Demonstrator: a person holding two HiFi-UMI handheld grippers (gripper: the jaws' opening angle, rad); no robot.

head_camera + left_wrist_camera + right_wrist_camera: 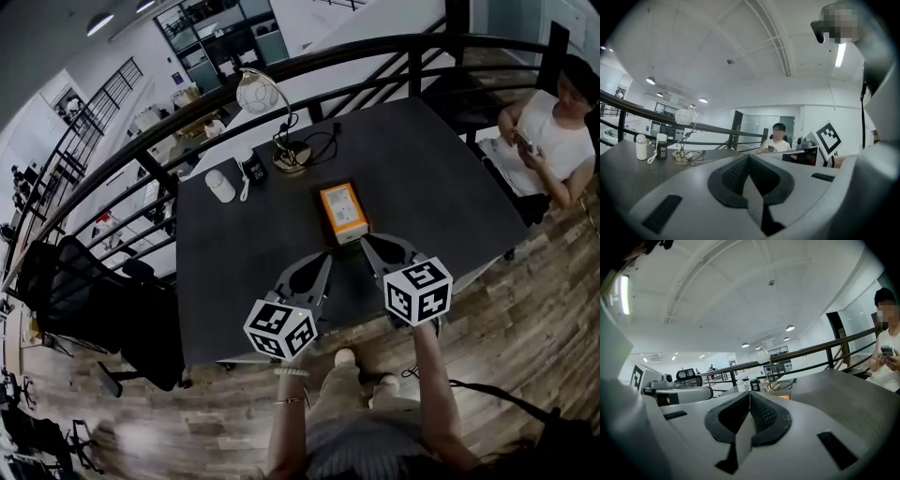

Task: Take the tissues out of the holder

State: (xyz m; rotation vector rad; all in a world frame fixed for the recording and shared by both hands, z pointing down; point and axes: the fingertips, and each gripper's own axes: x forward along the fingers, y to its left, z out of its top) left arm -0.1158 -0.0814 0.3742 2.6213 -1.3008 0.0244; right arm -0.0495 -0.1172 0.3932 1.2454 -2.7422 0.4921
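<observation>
Both arms are stretching forward, holding the left claw (327, 256) and right claw (367, 240) side by side, jaws pressing together, apparently on nothing.

- Shows the left gripper (327, 256) as a pale grey moulded shell tapering to a point; ends in two dark, ribbed pads (731, 178); has dark rectangular slots (663, 213) on its flanks
- Carries the left marker cube (279, 328) at the rear; white faces with black square patterns
- Repeats the same pale grey shell on the right gripper (367, 240); same dark ribbed lining and dark flank slots
- Carries the right marker cube (418, 291), also white with black squares
- Wears a pale bracelet (291, 372) at the left wrist; a thinner band just above it
- Wears a grey, finely striped top (370, 448); light trousers (342, 394); pale shoes (345, 357)
</observation>
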